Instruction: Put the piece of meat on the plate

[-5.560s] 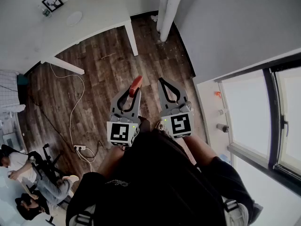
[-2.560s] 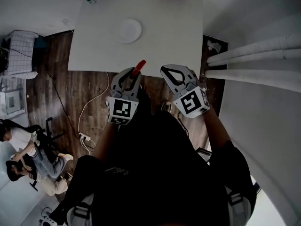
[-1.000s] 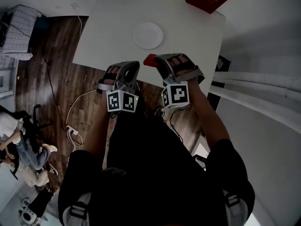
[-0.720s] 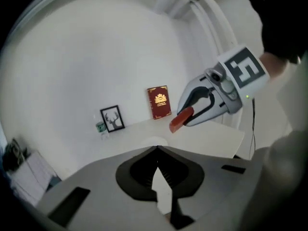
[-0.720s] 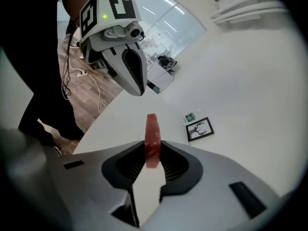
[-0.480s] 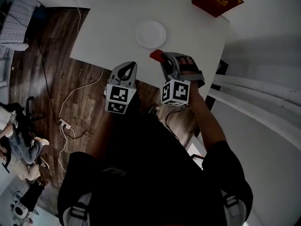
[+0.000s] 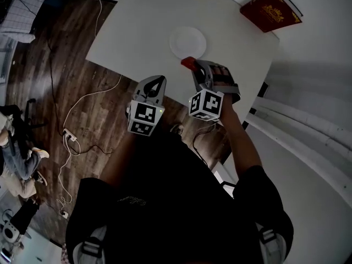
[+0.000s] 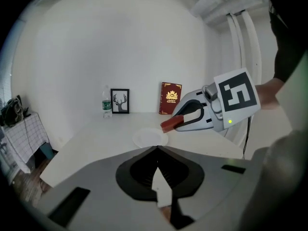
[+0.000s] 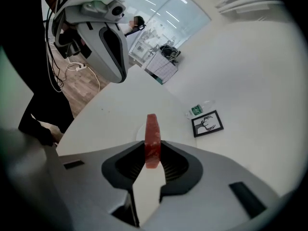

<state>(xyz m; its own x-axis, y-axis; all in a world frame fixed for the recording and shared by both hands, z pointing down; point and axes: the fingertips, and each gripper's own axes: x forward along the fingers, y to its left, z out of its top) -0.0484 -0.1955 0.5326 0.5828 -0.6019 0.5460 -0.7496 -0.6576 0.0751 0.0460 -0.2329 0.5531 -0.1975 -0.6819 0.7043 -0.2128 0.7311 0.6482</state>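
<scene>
A red piece of meat [image 7: 188, 62] stands on edge between the pads of my right gripper [image 7: 193, 66], which is shut on it. In the right gripper view the meat [image 9: 152, 139] sticks up out of the right gripper [image 9: 153, 150]. It hangs just at the near rim of the white plate [image 7: 187, 42] on the white table [image 7: 143, 32]. My left gripper [image 7: 156, 82] is shut and empty, off the table's near edge, left of the right one. From the left gripper view the left gripper [image 8: 157, 150] faces the plate [image 8: 149, 138] and the meat [image 8: 171, 124].
A red book [image 7: 270, 10] lies at the table's far right corner. A water bottle [image 8: 107, 108] and a framed deer picture [image 8: 120, 101] stand at the far edge by the wall. White pipes run down beside the table. Cables and seated people are on the wooden floor at left.
Both grippers have come down and moved toward the table. The right one has carried the meat up to the plate's near rim. The left gripper has rolled upright.
</scene>
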